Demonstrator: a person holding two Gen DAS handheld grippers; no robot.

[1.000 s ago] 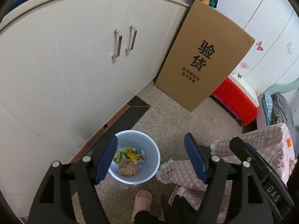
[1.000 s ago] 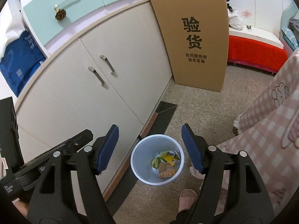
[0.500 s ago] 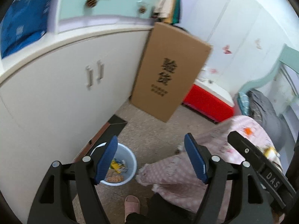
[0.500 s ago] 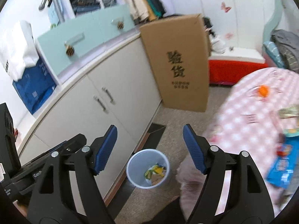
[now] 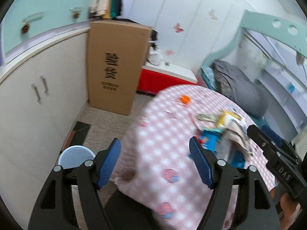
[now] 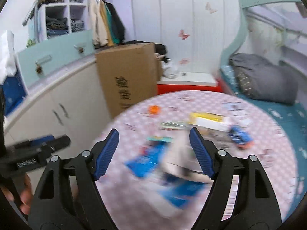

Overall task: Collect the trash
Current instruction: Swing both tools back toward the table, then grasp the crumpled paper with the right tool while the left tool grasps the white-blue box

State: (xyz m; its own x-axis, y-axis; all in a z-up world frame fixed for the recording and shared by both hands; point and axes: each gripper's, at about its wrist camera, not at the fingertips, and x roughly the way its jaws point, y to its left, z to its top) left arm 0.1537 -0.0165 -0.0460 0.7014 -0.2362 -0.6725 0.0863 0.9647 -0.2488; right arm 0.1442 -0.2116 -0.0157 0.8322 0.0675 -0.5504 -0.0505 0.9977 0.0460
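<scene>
Across the pink checked table (image 6: 268, 134), blurred blue and yellow wrappers (image 6: 145, 161) lie scattered; both grippers' fingers gape wide, empty.

The tall brown cardboard box (image 5: 115, 67) leaning against the cream cabinet bears large black characters "验货", and the black right gripper (image 5: 284, 172) body reads "DAS".

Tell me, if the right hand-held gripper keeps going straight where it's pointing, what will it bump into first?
Probably the pile of wrappers on the pink checked table. The right hand-held gripper is open, and a blue packet and something pale and blurry lie between its fingers. The blur hides which is nearest.
</scene>
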